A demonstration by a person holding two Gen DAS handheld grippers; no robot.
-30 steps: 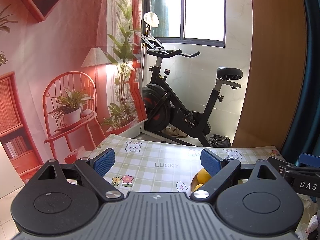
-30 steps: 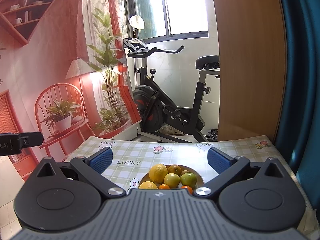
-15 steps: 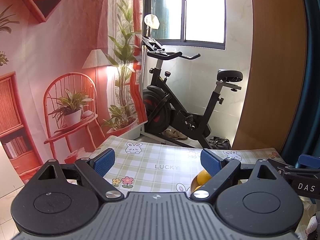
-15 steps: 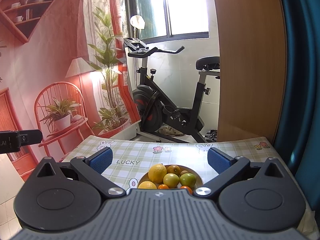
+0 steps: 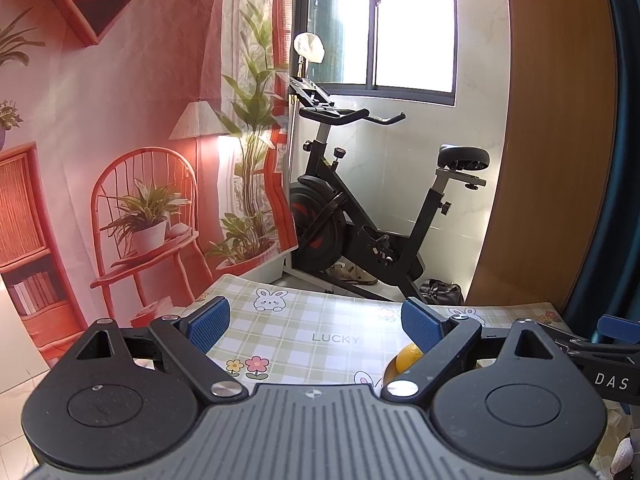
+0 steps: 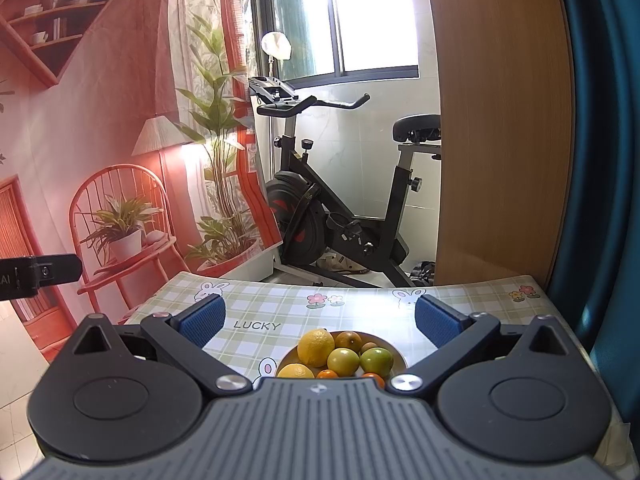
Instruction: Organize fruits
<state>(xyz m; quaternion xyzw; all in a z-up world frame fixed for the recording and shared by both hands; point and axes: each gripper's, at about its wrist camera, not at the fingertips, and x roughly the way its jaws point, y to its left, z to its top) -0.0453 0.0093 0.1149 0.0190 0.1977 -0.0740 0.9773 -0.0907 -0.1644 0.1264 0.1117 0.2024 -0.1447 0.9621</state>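
Left wrist view: the left gripper (image 5: 314,322) fills the lower half of the frame, jaws spread wide with nothing between them, its two blue pads (image 5: 208,324) hanging over the checked tablecloth (image 5: 304,332). One yellow fruit (image 5: 407,355) peeks out at lower right, mostly hidden behind the right-hand finger. The tip of the right gripper (image 5: 600,346) juts in at the right edge. An exercise bike (image 5: 360,216) stands at centre frame beyond the table.

Right wrist view: the right gripper (image 6: 318,316) occupies the bottom of the frame, jaws equally wide apart and empty, touching nothing. Between the fingers, at lower centre, a bowl (image 6: 394,354) rests on the tablecloth holding eight visible fruits: two lemons (image 6: 316,347), two green-yellow fruits (image 6: 376,361), two small orange ones (image 6: 329,374) at the near rim, and two brownish ones (image 6: 349,339) at the back. One black bar of the left gripper pokes in at the left edge.
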